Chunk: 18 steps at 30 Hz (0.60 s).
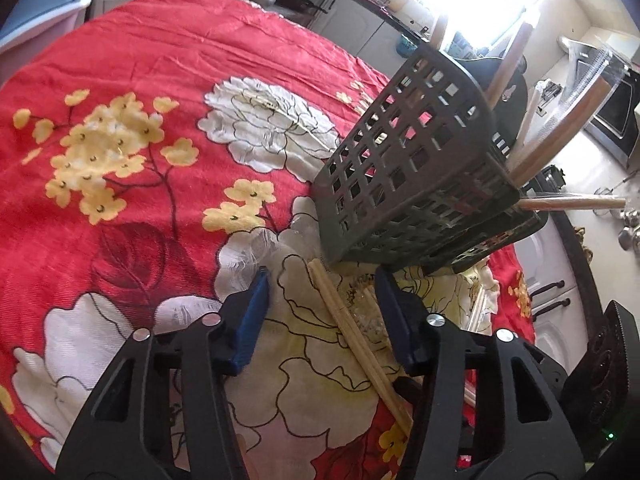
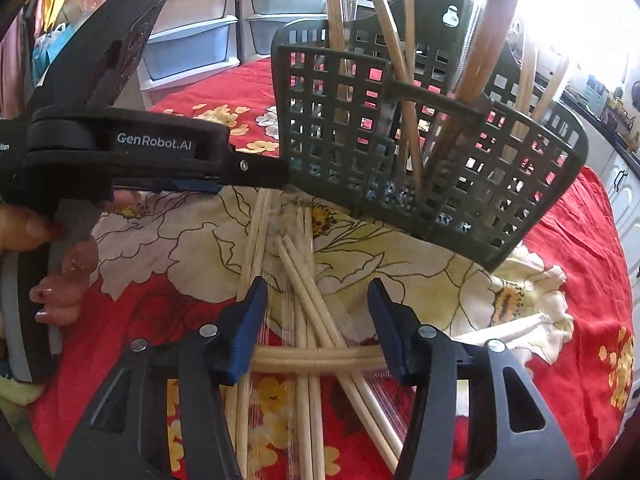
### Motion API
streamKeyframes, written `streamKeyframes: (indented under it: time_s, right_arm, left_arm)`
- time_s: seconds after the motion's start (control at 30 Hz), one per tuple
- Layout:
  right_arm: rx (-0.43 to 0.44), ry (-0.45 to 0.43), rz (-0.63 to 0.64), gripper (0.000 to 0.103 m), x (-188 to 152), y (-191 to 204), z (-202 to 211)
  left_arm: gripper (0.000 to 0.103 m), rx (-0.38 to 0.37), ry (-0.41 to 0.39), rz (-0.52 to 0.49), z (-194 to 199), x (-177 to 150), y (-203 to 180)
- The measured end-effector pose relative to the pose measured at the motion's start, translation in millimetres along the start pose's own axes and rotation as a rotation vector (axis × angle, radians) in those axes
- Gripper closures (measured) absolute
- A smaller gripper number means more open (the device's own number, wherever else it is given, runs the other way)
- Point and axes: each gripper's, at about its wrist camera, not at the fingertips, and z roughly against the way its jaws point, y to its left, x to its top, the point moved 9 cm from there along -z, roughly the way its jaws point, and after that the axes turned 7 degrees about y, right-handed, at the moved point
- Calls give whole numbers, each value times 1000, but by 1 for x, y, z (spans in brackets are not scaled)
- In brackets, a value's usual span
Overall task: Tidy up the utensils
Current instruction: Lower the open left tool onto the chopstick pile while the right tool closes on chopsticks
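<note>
Lying on the counter [image 1: 168, 56], which is covered by a red flowered cloth, a pair of chopsticks [image 1: 352, 320] is seen between the fingers of the left tongs [image 1: 322, 294]. The jaws stand part open, and neither blue pad is seen touching the pair; it runs aslant, closer to the right-hand finger and passing under it nearer the camera. Nothing is held by these tongs. Just ahead of them, a dark lattice basket [image 1: 404, 160] stands on the cloth, tilted, with wooden sticks [image 1: 560, 128] sticking out of its mouth.

In the right wrist view, the right tongs [image 2: 318, 302] are likewise held part open above a loose heap of chopsticks [image 2: 304, 280]. Several pale sticks run lengthwise between the two fingers, and one joined pair [image 2: 316, 360] lies crosswise behind the tips, reaching from one finger to the other. No pad is seen pressing on any stick, so nothing is gripped here either. The basket [image 2: 460, 168] stands ahead and to the right of these tongs, with long sticks upright in it. To the left, the body of the left tongs [image 2: 160, 148] is seen from the side, with its tip at the basket's near corner, held by a hand [image 2: 60, 272] at the frame's edge.
</note>
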Motion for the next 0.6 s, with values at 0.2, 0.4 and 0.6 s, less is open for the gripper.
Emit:
streamKeyframes:
  time_s: [0.2,0.4,0.6]
  right_arm:
    - [9,15,4,74,5,2,-11]
    - [19,-4,8,79,12,8,-10]
    - [65,-22,-28,86,7,4,4]
  left_arm:
    - [67,-9,11,11,-5,1,5]
    - [76,-5,12,10,-7,3,9]
    - [83,3,10,-2,-6,2,12]
